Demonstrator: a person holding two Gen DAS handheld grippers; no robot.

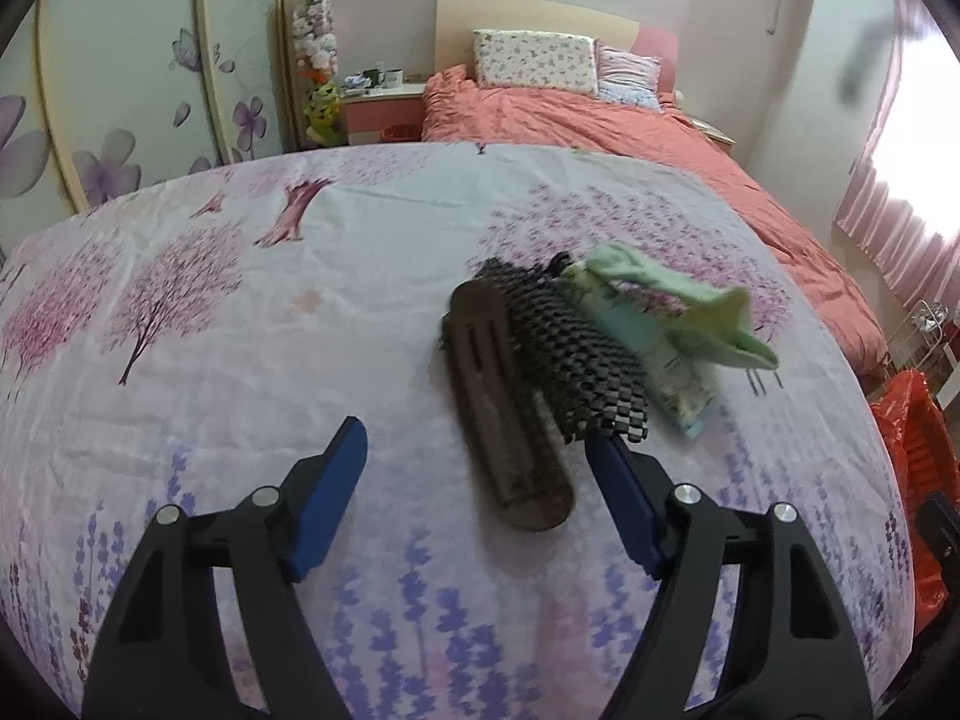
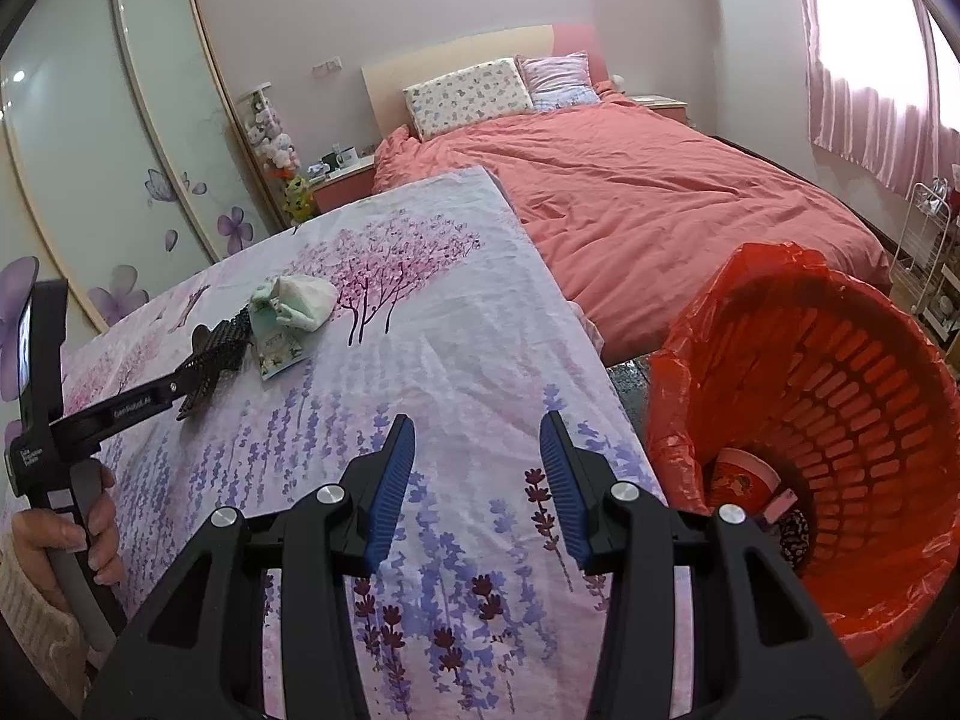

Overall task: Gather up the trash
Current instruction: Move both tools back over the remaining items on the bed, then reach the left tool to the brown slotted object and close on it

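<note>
Brown insole (image 1: pixel 507 414) between spread left tongs (image 1: pixel 477 450), untouched; right tongs (image 2: pixel 477 444) apart, empty

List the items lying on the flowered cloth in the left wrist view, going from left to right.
Brown flat piece → black mesh netting → printed packet → pale green cloth. Each overlaps its neighbour, but their centres run in that order.

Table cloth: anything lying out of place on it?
Yes. A brown comb-like piece, black mesh, a printed wrapper and a crumpled green tissue lie heaped together on the floral cloth, not in the orange bin.
</note>
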